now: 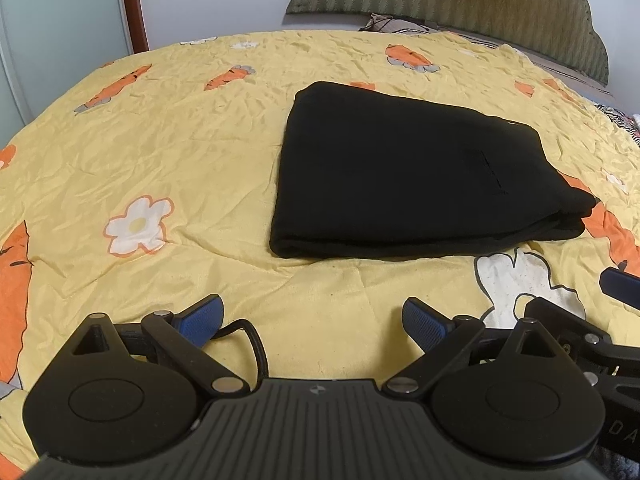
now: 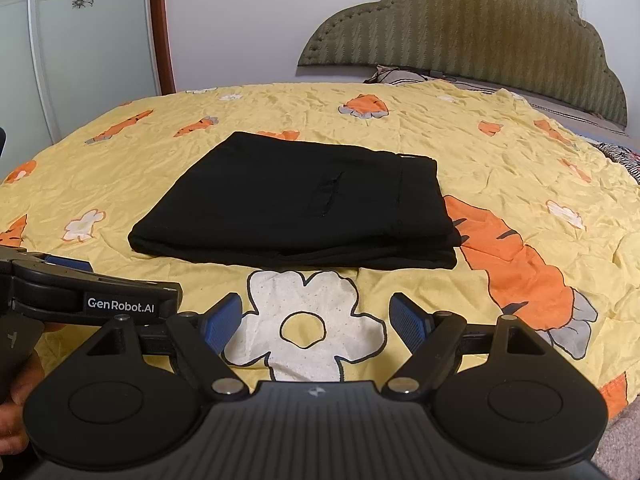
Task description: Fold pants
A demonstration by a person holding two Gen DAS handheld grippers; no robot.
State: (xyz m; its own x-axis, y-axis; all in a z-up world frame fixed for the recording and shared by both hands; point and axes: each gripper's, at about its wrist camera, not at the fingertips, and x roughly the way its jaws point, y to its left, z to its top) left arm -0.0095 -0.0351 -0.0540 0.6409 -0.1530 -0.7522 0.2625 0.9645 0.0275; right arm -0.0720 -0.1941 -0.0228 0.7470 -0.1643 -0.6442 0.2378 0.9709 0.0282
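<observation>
Black pants (image 1: 408, 176) lie folded into a thick rectangle on the yellow quilt, also seen in the right wrist view as black pants (image 2: 304, 204). My left gripper (image 1: 312, 320) hovers over the quilt on the near side of the pants, open, nothing between its blue pads (image 1: 204, 316). My right gripper (image 2: 316, 316) stands open too, above a white flower print just short of the pants' near edge, its blue pads (image 2: 404, 320) empty. The left gripper's body (image 2: 92, 300) shows at the left of the right wrist view.
The yellow quilt (image 1: 160, 140) with carrot and flower prints covers the bed. A padded green headboard (image 2: 480, 28) and a pillow (image 2: 400, 74) are at the far right. A wardrobe door (image 2: 92, 40) stands far left. A hand (image 2: 16, 400) holds the left gripper.
</observation>
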